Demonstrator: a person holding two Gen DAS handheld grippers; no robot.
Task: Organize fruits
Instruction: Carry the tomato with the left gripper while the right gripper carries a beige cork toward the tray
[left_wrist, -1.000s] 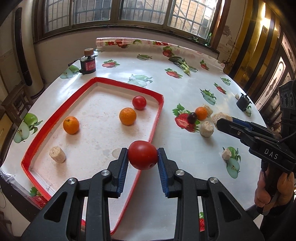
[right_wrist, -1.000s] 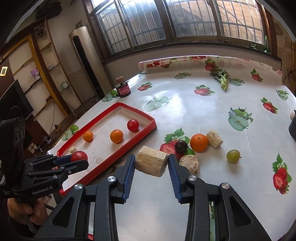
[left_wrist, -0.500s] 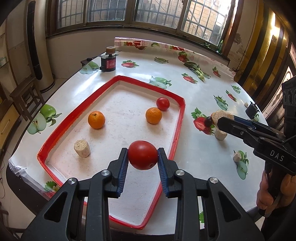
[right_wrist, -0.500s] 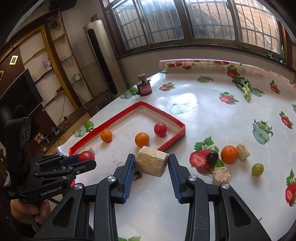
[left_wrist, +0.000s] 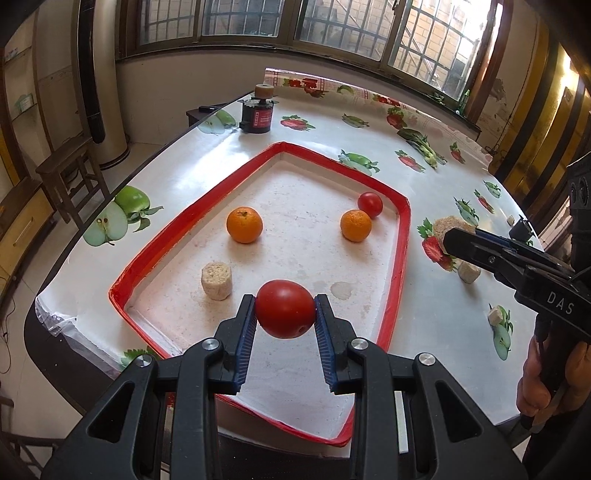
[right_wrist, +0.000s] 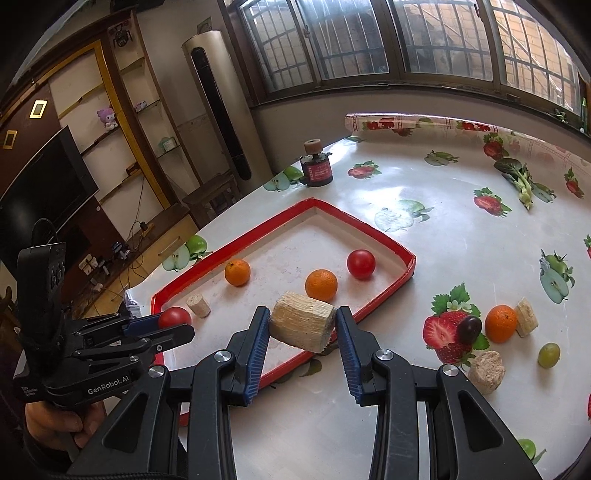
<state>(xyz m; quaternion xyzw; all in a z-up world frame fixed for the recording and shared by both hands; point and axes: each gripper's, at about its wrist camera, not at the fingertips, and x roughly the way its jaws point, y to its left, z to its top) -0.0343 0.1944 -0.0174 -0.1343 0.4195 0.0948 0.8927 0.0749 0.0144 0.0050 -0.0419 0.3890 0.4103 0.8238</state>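
Jaws are clamped on fruit above the red tray (left_wrist: 400, 236): left gripper (left_wrist: 285, 314) on a tomato (left_wrist: 285, 308), right gripper (right_wrist: 301, 325) on a pale cut chunk (right_wrist: 301, 325).

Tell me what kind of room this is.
Most likely a home living or dining room: a table under a fruit-print cloth, a television beside wall shelves, and barred windows.
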